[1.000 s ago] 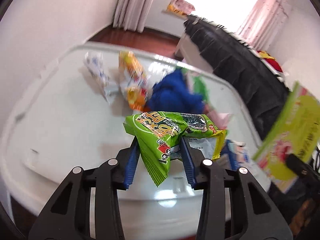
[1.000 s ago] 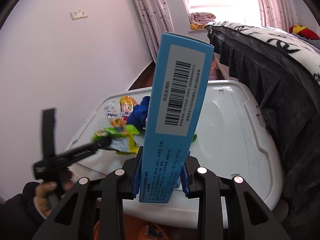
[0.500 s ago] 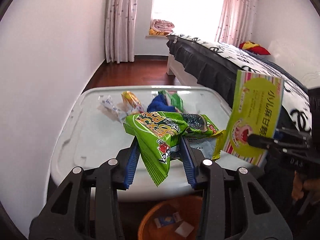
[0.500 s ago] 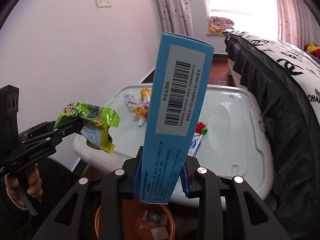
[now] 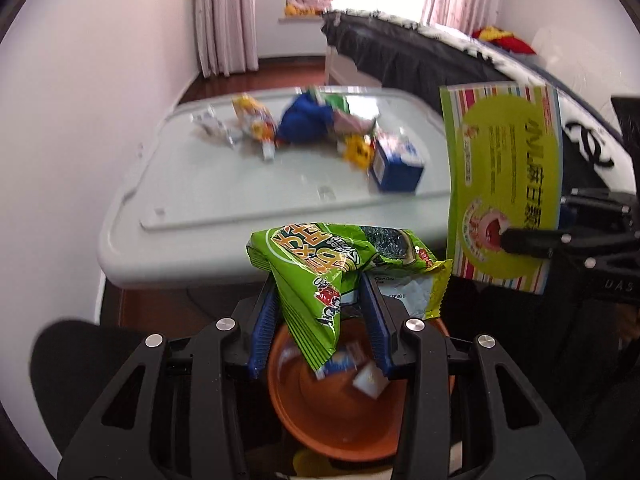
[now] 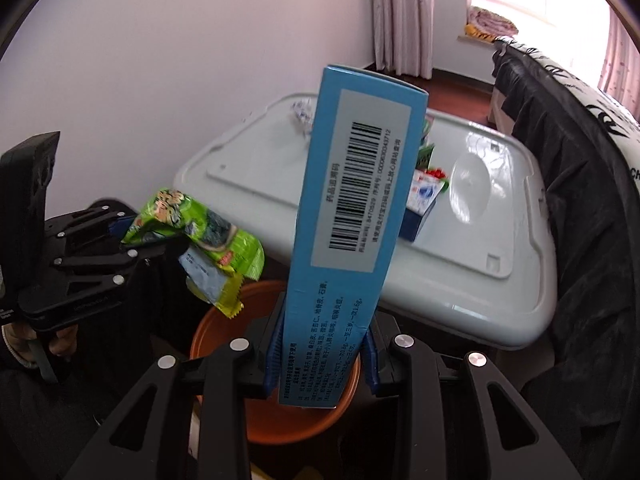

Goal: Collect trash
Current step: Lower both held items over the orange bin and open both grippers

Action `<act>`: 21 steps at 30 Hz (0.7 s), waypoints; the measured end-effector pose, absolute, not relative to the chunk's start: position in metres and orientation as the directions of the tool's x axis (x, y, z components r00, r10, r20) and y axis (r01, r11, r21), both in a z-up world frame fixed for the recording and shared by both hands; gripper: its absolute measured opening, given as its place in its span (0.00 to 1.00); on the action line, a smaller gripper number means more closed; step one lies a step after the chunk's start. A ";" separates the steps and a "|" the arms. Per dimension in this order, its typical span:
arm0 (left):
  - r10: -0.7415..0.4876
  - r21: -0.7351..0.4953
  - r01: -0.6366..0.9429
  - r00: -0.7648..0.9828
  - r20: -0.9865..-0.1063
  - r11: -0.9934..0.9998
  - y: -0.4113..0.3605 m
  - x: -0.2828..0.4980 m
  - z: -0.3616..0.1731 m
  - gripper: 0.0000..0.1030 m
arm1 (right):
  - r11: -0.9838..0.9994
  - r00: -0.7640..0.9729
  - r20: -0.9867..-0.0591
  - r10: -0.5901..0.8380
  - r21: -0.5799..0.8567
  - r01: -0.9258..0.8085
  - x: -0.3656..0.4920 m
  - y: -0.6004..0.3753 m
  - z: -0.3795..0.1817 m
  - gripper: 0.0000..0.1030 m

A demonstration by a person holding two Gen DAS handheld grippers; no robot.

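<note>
The left gripper (image 5: 320, 320) pinches a green snack bag (image 5: 320, 264), light, crinkly and slippery, gripped mid-body above the orange bin (image 5: 332, 420). The right gripper (image 6: 322, 354) clamps the near end of a stiff, light cardboard box (image 6: 352, 208), also over the bin.

White plastic lid (image 5: 224, 184) as table, snack wrappers (image 5: 252, 122), blue cloth (image 5: 306, 124), small blue box (image 5: 396, 164) on it

Crumpled green snack bag (image 5: 320, 276), upright blue box (image 6: 352, 236), above orange bin (image 5: 340, 420)
</note>
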State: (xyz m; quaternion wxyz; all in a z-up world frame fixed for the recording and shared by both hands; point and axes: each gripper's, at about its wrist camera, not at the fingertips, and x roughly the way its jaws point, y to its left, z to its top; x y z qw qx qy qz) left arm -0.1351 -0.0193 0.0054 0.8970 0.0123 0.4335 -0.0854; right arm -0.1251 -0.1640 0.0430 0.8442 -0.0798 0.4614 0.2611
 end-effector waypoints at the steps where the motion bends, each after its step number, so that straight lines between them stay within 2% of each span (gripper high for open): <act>1: -0.137 -0.047 0.165 0.589 -0.796 0.985 -0.022 -0.136 -0.001 0.38 | 0.851 0.422 -0.831 0.362 0.110 -0.513 -0.124 -0.165 0.040 0.31; 8: -0.090 -0.015 0.160 0.468 -0.879 0.987 -0.031 -0.132 -0.034 0.39 | 0.820 0.257 -0.909 0.327 0.138 -0.556 -0.127 -0.163 0.009 0.31; 18: -0.069 -0.006 0.150 0.418 -0.906 0.989 -0.032 -0.131 -0.048 0.39 | 0.787 0.154 -0.939 0.308 0.160 -0.596 -0.140 -0.150 -0.025 0.31; 19: -0.068 -0.006 0.149 0.415 -0.907 0.989 -0.033 -0.131 -0.048 0.40 | 0.786 0.155 -0.940 0.303 0.154 -0.599 -0.140 -0.149 -0.027 0.31; 20: -0.064 -0.005 0.144 0.407 -0.911 0.990 -0.032 -0.130 -0.050 0.45 | 0.782 0.158 -0.941 0.299 0.147 -0.605 -0.139 -0.147 -0.027 0.35; 21: -0.060 -0.004 0.140 0.399 -0.915 0.990 -0.032 -0.128 -0.051 0.53 | 0.777 0.160 -0.942 0.296 0.140 -0.614 -0.139 -0.145 -0.027 0.44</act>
